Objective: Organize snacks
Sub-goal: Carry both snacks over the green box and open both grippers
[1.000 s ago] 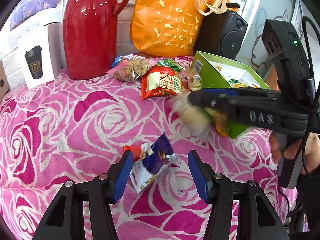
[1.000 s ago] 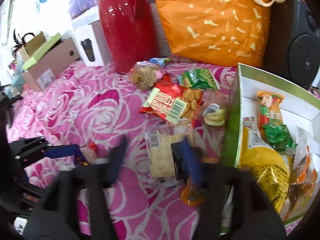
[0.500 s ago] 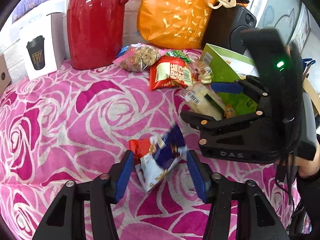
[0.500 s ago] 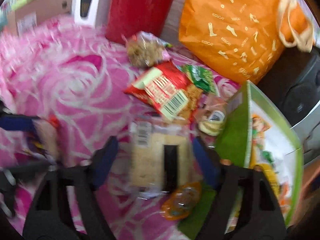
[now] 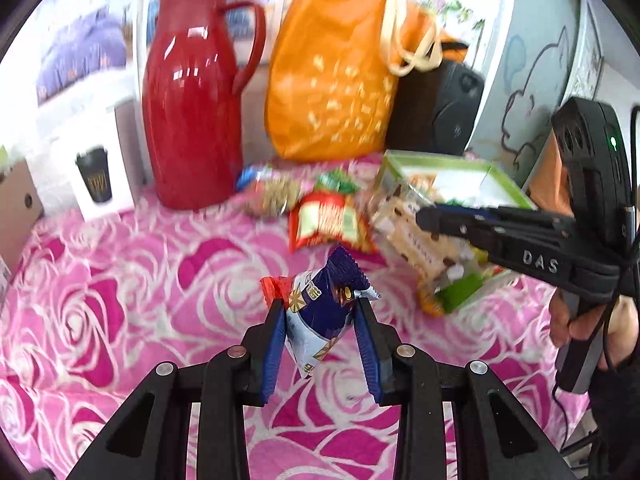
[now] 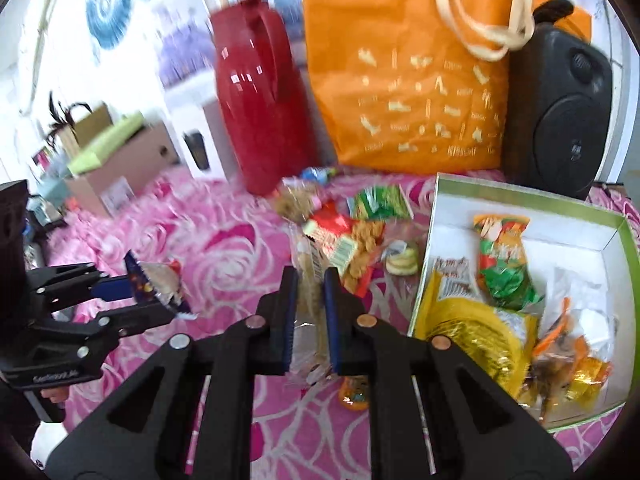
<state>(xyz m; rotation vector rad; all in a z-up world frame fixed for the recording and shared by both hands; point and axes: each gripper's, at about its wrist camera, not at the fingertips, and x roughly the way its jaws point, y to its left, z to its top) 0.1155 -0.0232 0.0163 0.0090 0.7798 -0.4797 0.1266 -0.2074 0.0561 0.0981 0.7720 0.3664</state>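
1. My left gripper (image 5: pixel 320 322) is clamped on a blue-and-white snack packet (image 5: pixel 322 312), lifted clear of the pink rose cloth (image 5: pixel 120 300), with a red wrapper end poking out on the left.
2. My right gripper (image 6: pixel 311 308) is pinched on a clear pack of pale biscuits (image 6: pixel 310 276), jaws nearly together, the pack hanging edge-on between them.
3. The green-rimmed box (image 6: pixel 630 256) sits to the right, already holding a yellow bag (image 6: pixel 480 336), a red-and-green packet (image 6: pixel 504 260) and some orange-wrapped sweets (image 6: pixel 572 360).
4. Still loose on the cloth: a red chip bag (image 6: pixel 344 240), a green packet (image 6: pixel 380 202), a small round cookie pack (image 6: pixel 402 262), a bag of puffed snacks (image 5: pixel 272 196), all near the red thermos (image 5: pixel 192 120) and orange tote (image 5: pixel 332 80).
5. Risk one: the biscuit pack is held by a thin slippery edge, so a fast swing to the box could shake it out.
6. Risk two: squeezing harder would likely crack the biscuits.
7. Risk three: both grippers head for the same box, so they could collide at the near wall.
8. A small orange sweet (image 6: pixel 354 394) lies just beside that wall and could get knocked away.
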